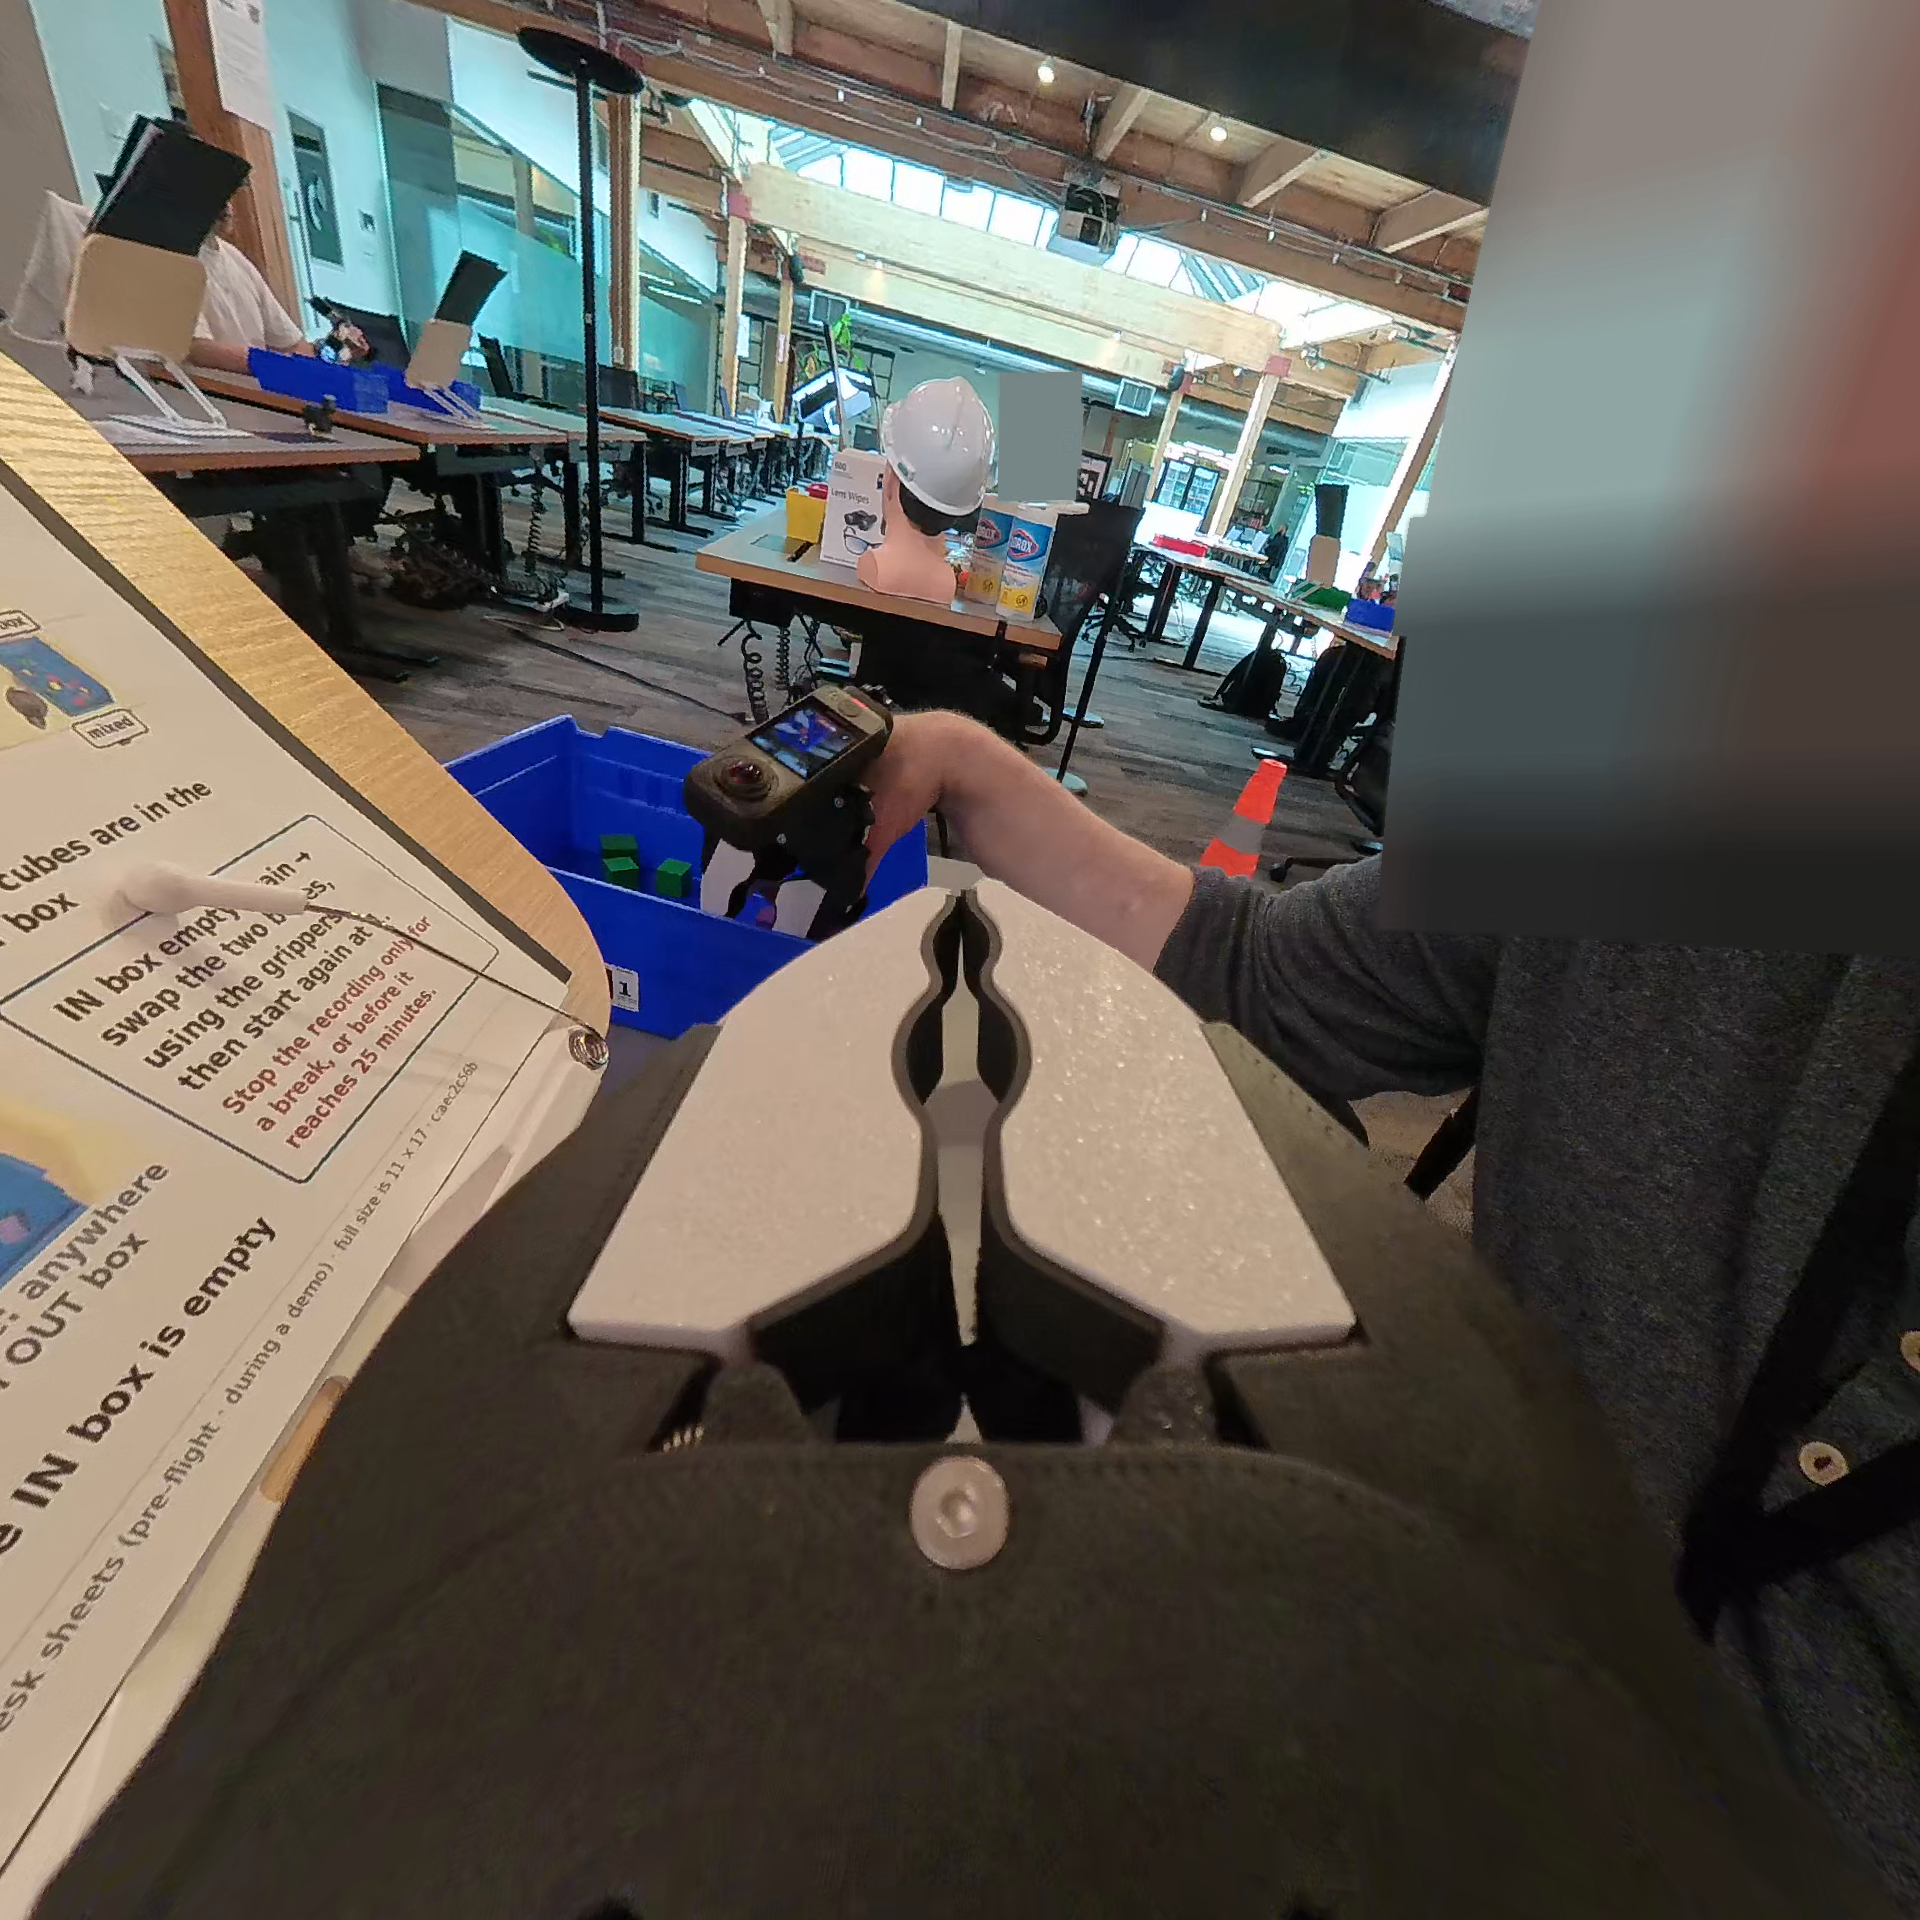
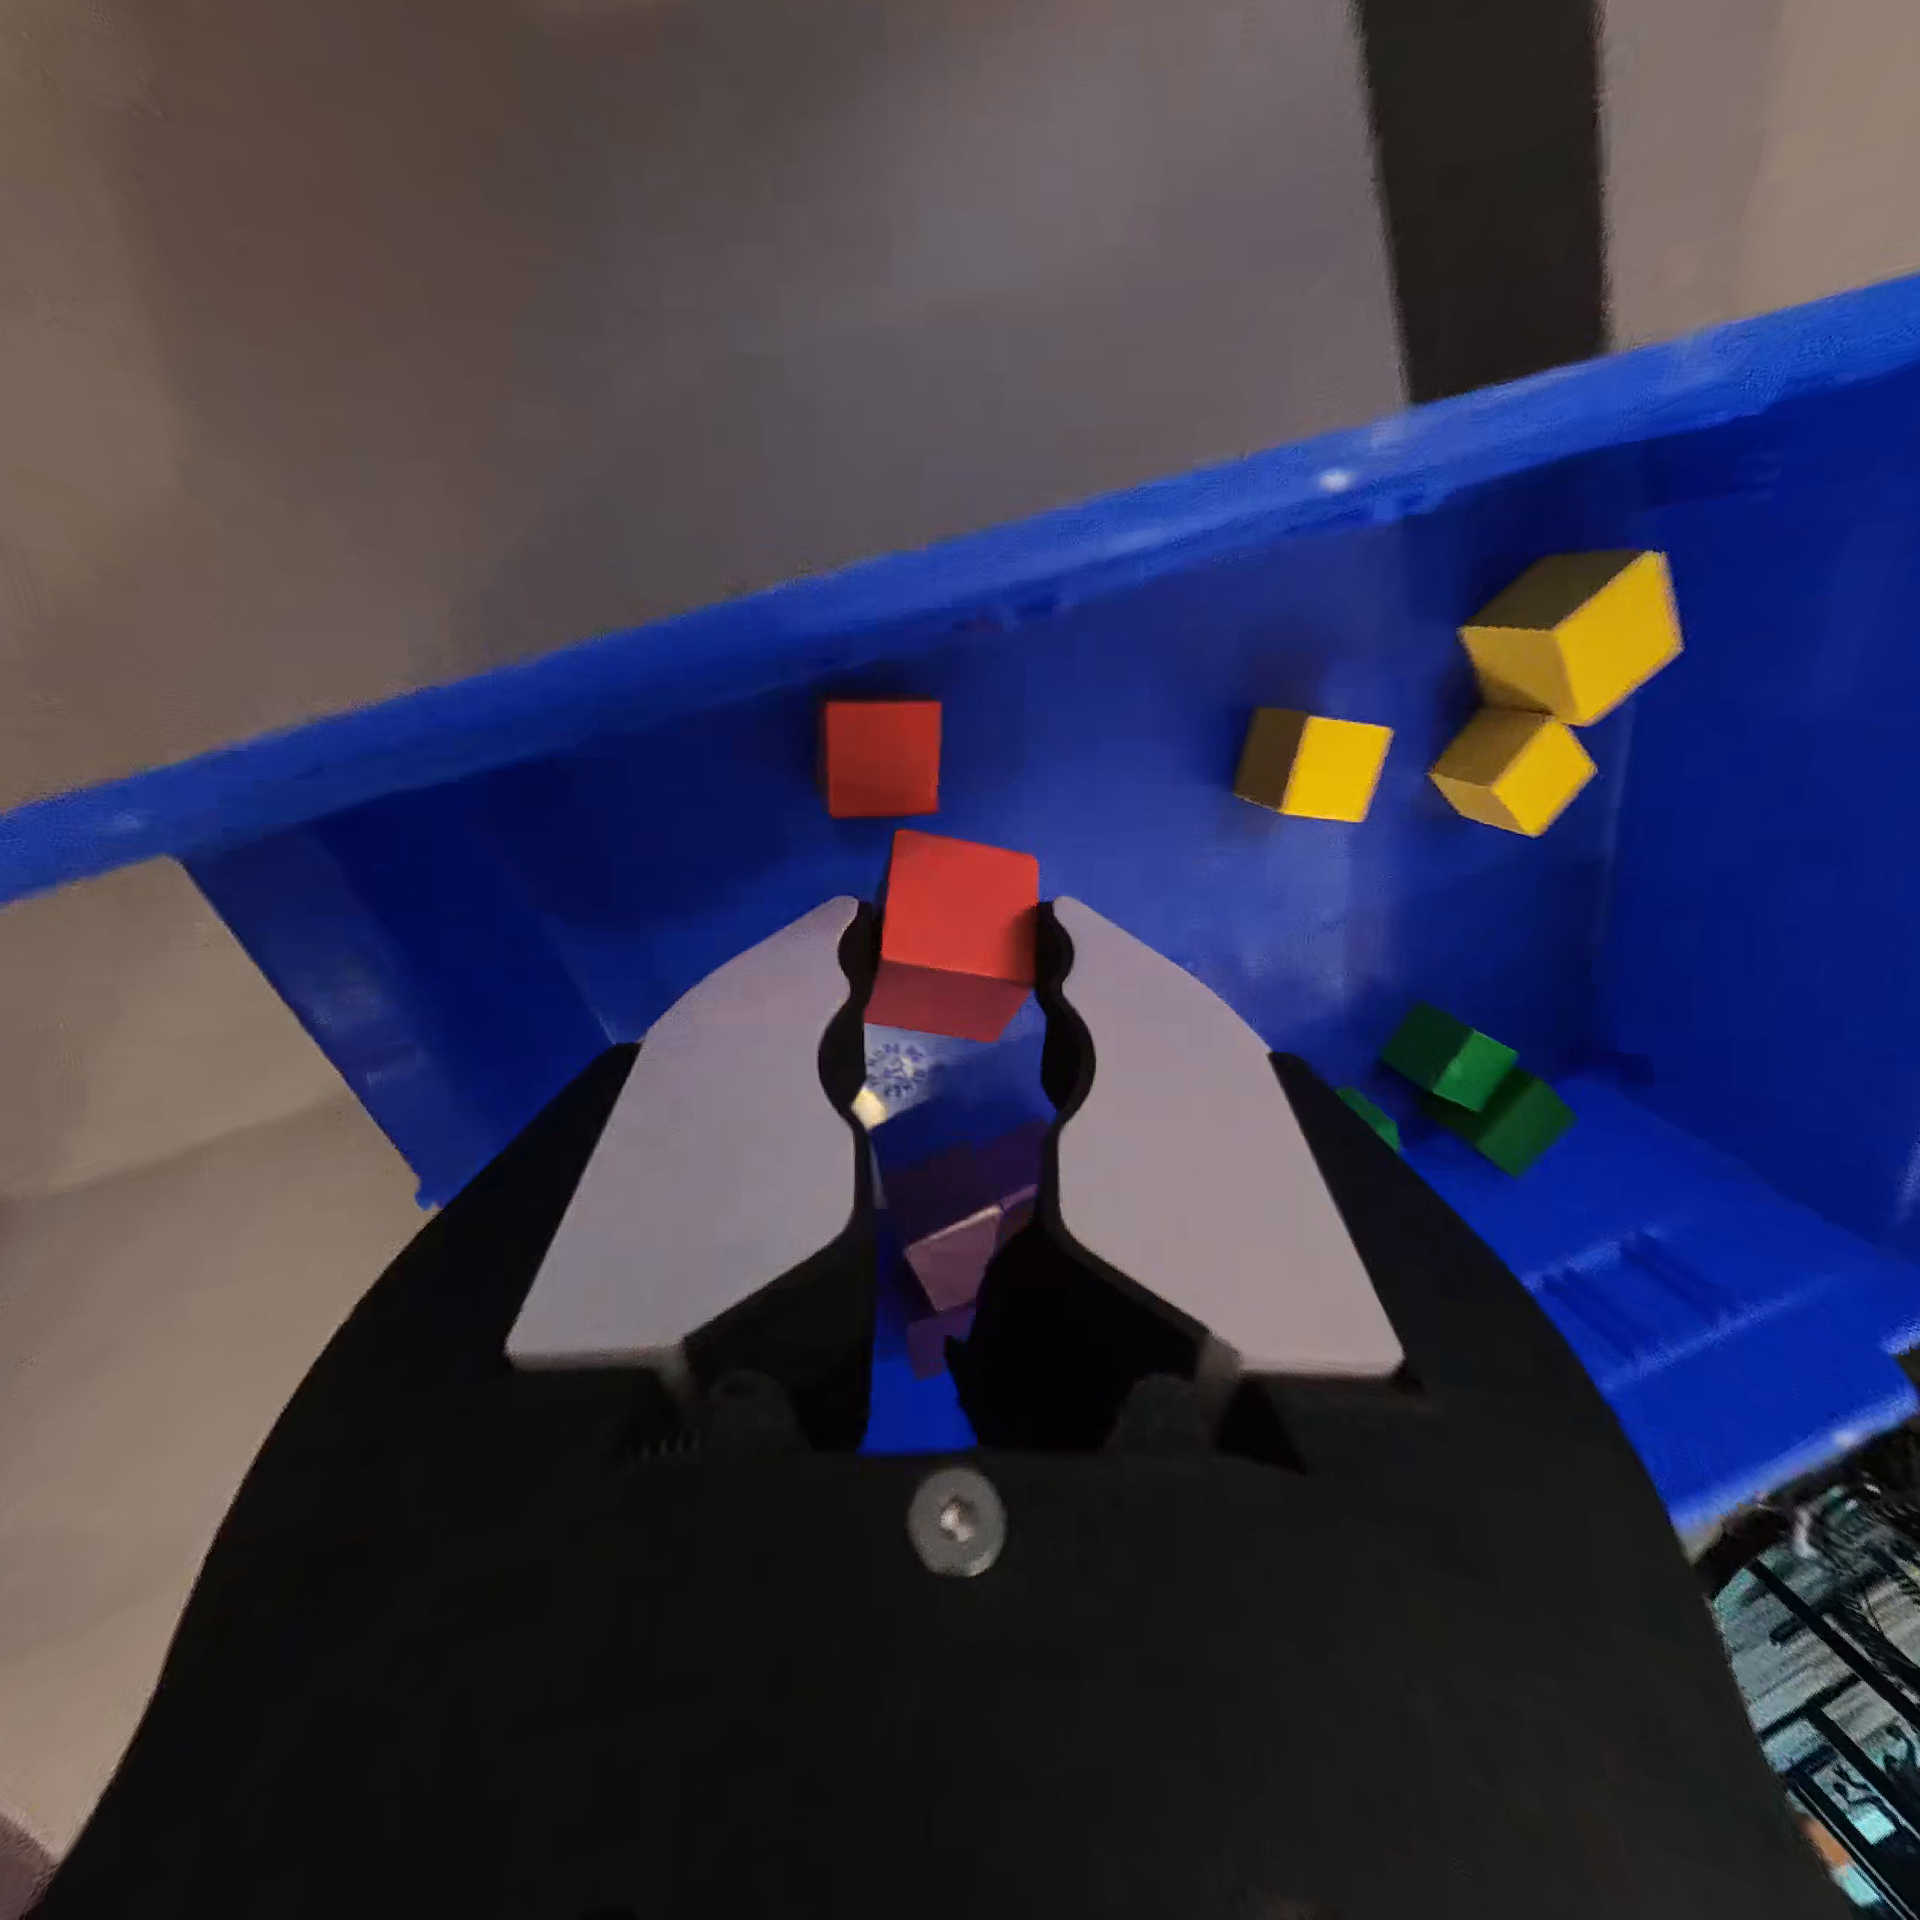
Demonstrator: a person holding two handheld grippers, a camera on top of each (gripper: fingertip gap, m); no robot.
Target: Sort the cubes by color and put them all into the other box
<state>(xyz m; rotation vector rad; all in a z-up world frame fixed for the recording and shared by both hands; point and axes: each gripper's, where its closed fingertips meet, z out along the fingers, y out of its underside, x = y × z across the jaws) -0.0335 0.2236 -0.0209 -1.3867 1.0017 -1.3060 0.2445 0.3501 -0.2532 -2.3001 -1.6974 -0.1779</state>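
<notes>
Purple cubes (image 2: 951,1236) mostly hidden behind right gripper (image 2: 954,940), blurred blue box (image 2: 1143,540)

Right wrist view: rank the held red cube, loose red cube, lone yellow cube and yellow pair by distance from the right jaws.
1. Held red cube: between the jaws.
2. Loose red cube: just beyond, slightly left.
3. Lone yellow cube: right.
4. Yellow pair: far right corner.

An open-plan office turned lab: long rows of wooden-topped desks (image 1: 665,426), exposed timber ceiling beams (image 1: 997,239), a white hard hat (image 1: 940,442) on a mannequin head, an orange traffic cone (image 1: 1247,821).
</notes>
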